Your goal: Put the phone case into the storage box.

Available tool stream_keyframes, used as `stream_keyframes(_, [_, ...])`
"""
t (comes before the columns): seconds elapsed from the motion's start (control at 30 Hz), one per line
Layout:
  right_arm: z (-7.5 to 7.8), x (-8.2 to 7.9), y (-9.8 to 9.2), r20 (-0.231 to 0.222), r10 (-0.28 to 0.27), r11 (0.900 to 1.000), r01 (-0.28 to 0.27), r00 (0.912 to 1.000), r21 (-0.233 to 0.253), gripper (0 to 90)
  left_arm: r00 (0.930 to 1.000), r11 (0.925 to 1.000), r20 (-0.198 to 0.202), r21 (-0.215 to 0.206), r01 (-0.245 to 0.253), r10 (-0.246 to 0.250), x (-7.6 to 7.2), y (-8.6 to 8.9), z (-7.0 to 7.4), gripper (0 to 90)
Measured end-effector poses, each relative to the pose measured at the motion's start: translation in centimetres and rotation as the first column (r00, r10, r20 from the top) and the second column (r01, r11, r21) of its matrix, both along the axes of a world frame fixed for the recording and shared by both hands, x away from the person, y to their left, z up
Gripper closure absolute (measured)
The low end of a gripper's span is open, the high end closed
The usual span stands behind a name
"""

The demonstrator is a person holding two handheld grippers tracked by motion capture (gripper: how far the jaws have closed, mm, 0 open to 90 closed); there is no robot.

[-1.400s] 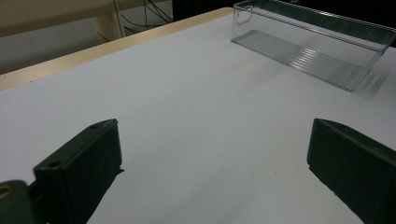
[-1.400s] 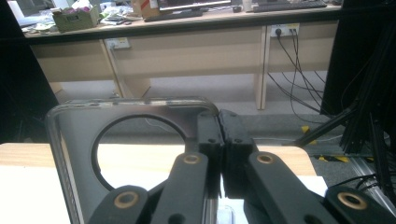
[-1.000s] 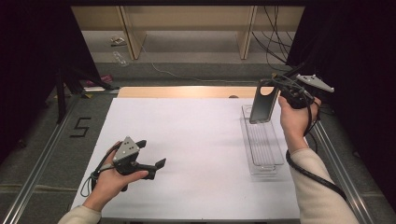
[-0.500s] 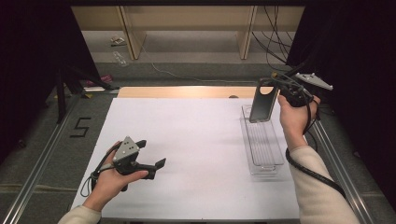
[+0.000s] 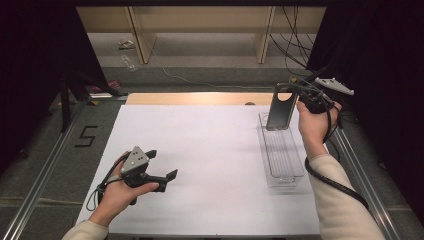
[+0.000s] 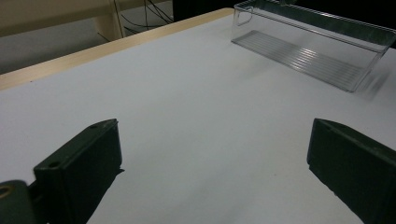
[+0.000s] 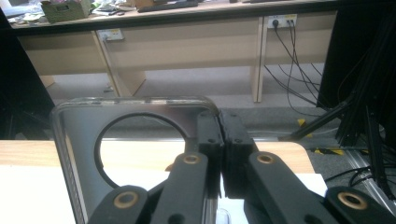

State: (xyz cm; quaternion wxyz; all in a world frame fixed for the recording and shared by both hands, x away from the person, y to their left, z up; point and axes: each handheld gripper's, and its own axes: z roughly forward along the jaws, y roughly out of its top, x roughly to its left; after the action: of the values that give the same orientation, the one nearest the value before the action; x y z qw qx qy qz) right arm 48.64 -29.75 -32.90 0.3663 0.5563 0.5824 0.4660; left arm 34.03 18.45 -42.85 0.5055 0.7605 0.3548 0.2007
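Nearest to you, your left hand (image 5: pixel 116 192) rests on the white worktop (image 5: pixel 210 150) near its near left corner, holding the left gripper (image 5: pixel 161 167) low over the sheet. Its fingers (image 6: pixel 79 168) are set wide apart with nothing between them, only bare white surface, and they aim across the worktop toward the right side.

Farther off, along the right edge of the worktop, a clear plastic tray (image 5: pixel 290 176) lies flat. It is long and narrow, with a ribbed floor, and runs from the middle of that edge toward the far right corner. From the left gripper view the tray (image 6: pixel 327 35) sits well apart from the left gripper, and nothing can be seen inside it.

Farthest from you, your right hand (image 5: pixel 312 125) holds the right gripper (image 5: pixel 291 90) raised above the far end of the tray, near the far right corner of the worktop. Its fingers (image 7: pixel 208 140) are pressed together on the upper edge of a clear phone case (image 5: pixel 280 107) with a large round cutout. The case (image 7: pixel 79 140) hangs upright from the grip, its lower end over the far end of the tray; whether it touches the tray cannot be told.
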Motion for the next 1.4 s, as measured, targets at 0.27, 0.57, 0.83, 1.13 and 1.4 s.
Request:
stream_keyframes(0.27, [0.1,0.3,-0.2,-0.001,-0.007,1.000,0.007,1.0000,0.000,88.7,1.0000,1.0000,0.000,0.001,0.002,-0.002,0.0,0.0,0.0,2.9])
stream_keyframes(0.57, [0.1,0.7,-0.4,-0.014,-0.016,1.000,0.016,0.9998,0.003,88.7,1.0000,1.0000,-0.003,0.002,0.002,-0.002,0.0,-0.1,-0.1,2.9])
stream_keyframes(0.83, [0.4,1.1,-0.3,-0.016,-0.013,1.000,0.013,0.9998,-0.004,88.7,1.0000,1.0000,-0.004,0.004,0.004,-0.004,0.0,-0.2,-0.1,2.9])
stream_keyframes(1.13, [0.2,1.4,-0.1,-0.029,-0.015,1.000,0.015,0.9995,-0.006,88.7,1.0000,1.0000,-0.005,0.005,0.006,-0.006,0.0,-0.2,-0.1,2.9])
stream_keyframes(1.4, [0.1,1.7,0.0,-0.034,-0.015,1.000,0.014,0.9993,-0.008,88.7,1.0000,1.0000,-0.005,0.003,0.007,-0.007,0.0,-0.3,-0.1,2.9])
